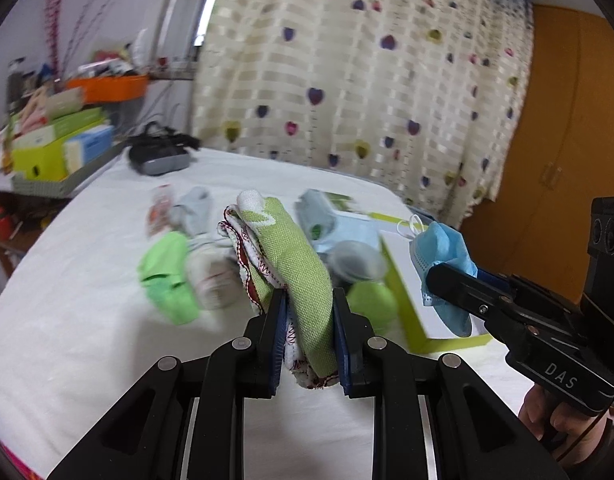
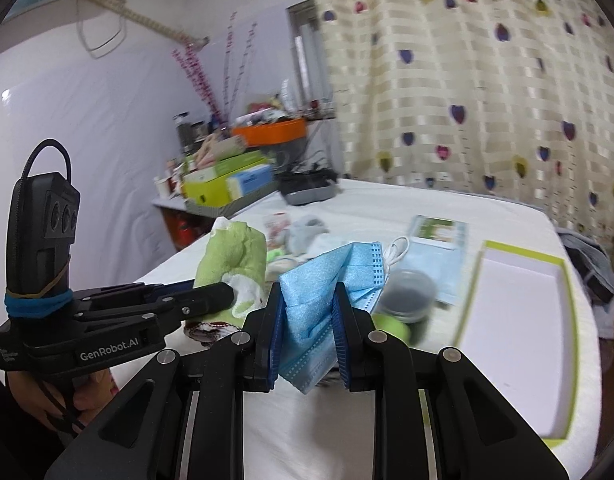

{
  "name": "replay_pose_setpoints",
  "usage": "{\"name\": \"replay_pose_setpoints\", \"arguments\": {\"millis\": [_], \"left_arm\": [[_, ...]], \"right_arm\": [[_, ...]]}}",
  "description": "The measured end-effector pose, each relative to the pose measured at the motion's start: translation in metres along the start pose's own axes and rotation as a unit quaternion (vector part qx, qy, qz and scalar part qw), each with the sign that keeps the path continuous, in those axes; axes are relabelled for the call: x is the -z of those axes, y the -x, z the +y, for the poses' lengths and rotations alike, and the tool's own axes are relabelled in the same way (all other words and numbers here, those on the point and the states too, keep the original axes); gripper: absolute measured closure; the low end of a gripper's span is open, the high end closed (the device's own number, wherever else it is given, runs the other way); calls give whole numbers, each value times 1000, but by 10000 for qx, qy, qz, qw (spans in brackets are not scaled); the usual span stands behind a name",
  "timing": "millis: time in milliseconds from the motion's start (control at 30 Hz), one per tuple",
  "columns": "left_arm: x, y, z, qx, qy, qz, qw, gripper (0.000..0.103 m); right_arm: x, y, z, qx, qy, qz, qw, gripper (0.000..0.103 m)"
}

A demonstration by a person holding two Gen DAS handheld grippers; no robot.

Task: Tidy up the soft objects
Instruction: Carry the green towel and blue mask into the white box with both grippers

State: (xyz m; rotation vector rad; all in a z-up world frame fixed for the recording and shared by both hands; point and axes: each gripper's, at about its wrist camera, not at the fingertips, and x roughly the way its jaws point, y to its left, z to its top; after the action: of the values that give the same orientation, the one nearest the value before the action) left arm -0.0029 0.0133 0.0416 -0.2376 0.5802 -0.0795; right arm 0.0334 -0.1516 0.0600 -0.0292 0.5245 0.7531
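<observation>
My left gripper point(image 1: 309, 312) is shut on a folded green and white cloth point(image 1: 295, 252) with red stitching, held up above the white bed. In the right wrist view that same cloth point(image 2: 235, 256) sticks out of the left gripper point(image 2: 227, 298) at the left. My right gripper point(image 2: 307, 312) is shut on a crumpled blue face mask point(image 2: 323, 280). The left wrist view shows the mask point(image 1: 443, 256) at the right, pinched in the right gripper point(image 1: 439, 276). Behind them on the bed lies a blurred heap of soft things: a bright green cloth point(image 1: 167, 276), grey socks point(image 1: 195, 208) and a pack of masks point(image 2: 435, 248).
A shallow white box lid with a lime rim point(image 2: 519, 320) lies on the bed to the right. A dark round tub point(image 2: 407, 292) and a green ball point(image 2: 395, 326) sit beside it. A dark device point(image 1: 159, 158) rests at the far edge; cluttered shelves point(image 1: 55, 140) stand left, a curtain point(image 1: 367, 72) behind.
</observation>
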Motion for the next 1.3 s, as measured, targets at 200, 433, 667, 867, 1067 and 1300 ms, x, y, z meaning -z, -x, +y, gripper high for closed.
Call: {"name": "replay_pose_setpoints", "arguments": {"millis": [200, 433, 667, 867, 1067, 1300], "left_arm": [[-5, -17, -38, 294, -308, 82, 9991, 83], [-13, -41, -75, 519, -590, 202, 9967, 83], [-15, -75, -106, 776, -832, 482, 9923, 83], [-11, -105, -125, 1020, -1010, 806, 9864, 83], [-6, -132, -135, 1096, -1134, 1097, 9814, 82], [-3, -151, -143, 1255, -1253, 1330, 9751, 80]], "right_arm": [[5, 20, -36, 346, -289, -101, 9989, 80], [11, 33, -76, 622, -593, -122, 9962, 80], [20, 32, -117, 919, -855, 58, 9921, 79], [32, 18, -151, 1191, -985, 539, 9865, 77], [41, 7, -170, 1267, -999, 878, 9830, 74], [45, 4, -180, 1337, -970, 957, 9816, 56]]}}
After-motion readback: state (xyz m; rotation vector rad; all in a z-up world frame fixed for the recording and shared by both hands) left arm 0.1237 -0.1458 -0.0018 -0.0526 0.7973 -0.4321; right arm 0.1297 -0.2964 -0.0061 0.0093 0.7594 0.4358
